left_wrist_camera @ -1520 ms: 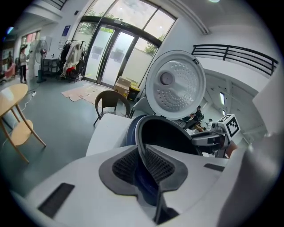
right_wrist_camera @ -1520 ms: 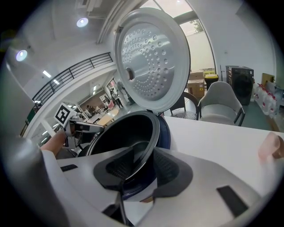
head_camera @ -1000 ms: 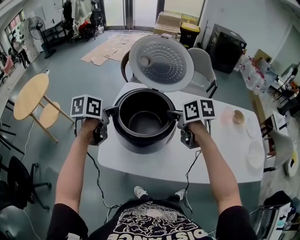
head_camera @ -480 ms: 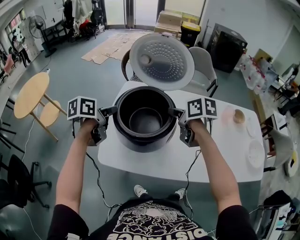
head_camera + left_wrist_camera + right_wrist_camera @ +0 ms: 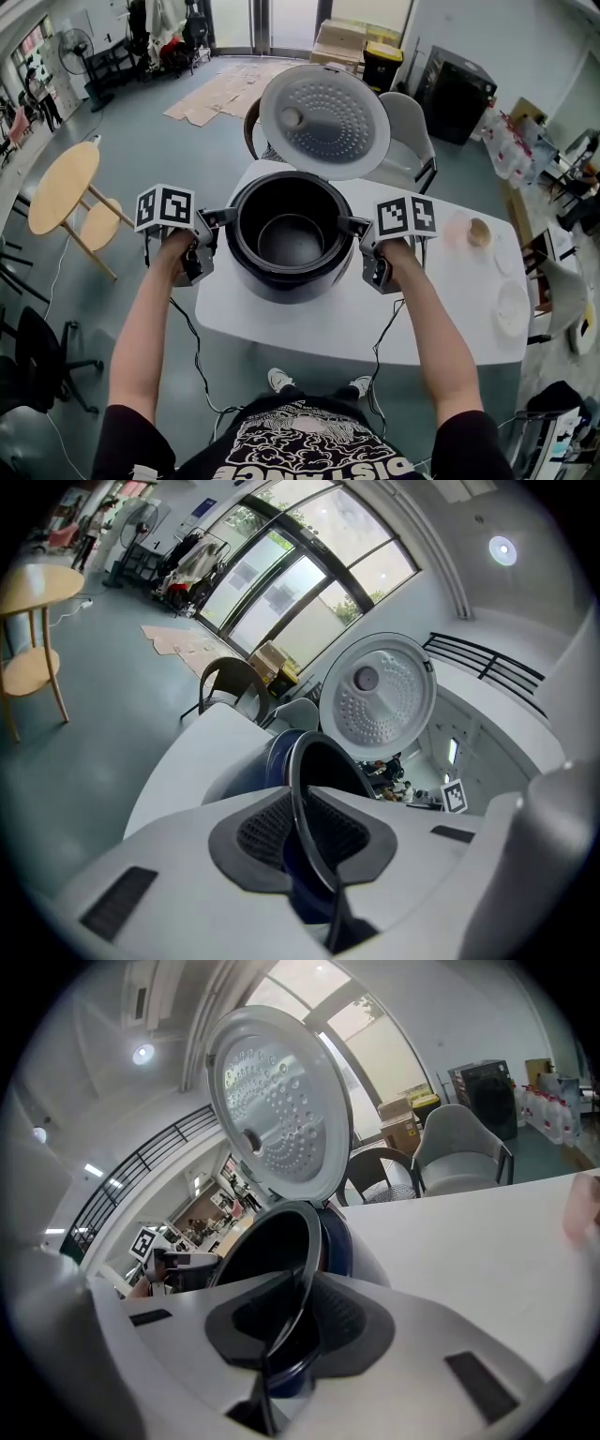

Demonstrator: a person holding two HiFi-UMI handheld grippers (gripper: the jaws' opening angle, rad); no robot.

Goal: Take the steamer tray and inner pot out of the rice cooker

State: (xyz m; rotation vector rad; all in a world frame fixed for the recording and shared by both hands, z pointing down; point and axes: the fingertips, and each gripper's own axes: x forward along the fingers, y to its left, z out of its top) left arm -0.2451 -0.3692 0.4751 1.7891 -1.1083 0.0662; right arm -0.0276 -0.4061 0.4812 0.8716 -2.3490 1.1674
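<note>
The rice cooker stands on the white table with its lid tipped up behind. The black inner pot sits in it and looks empty. My left gripper is at the pot's left rim and my right gripper at its right rim. In the left gripper view the thin dark rim runs between the ribbed pads of the left gripper; its jaws are opening slightly, still touching the rim. In the right gripper view the right gripper is shut on the rim.
A pale round dish with a brown object and a white plate lie at the table's right end. Grey chairs stand behind the table. A wooden side table is far left. Cables hang off the near edge.
The left gripper has rolled a little, its marker cube shifting left and up. Both grippers stay at the pot's rim and the pot has barely moved.
</note>
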